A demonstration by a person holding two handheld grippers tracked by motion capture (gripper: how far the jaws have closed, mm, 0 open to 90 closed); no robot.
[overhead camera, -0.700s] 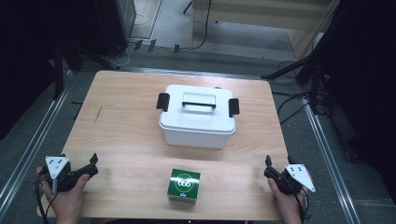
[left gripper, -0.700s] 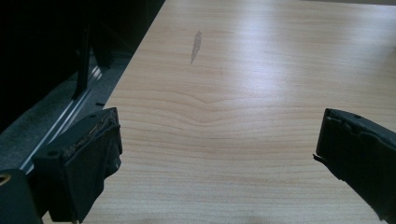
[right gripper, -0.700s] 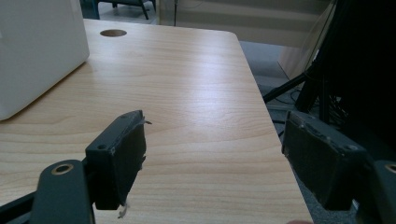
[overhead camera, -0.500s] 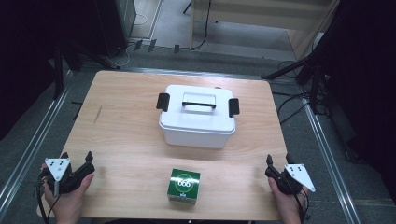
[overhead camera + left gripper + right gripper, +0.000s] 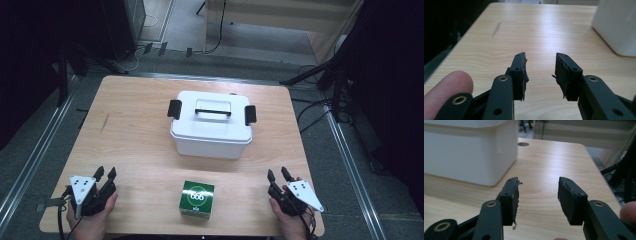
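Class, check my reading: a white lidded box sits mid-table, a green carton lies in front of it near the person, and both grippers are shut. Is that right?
Not quite. The white lidded box and green carton are as described, but both grippers are open: the left gripper view shows the left gripper with its jaws apart, and the right gripper view shows the same for the right gripper.

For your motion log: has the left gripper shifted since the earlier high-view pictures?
Yes. The left gripper swung its fingers from pointing toward the green box to pointing up the table.
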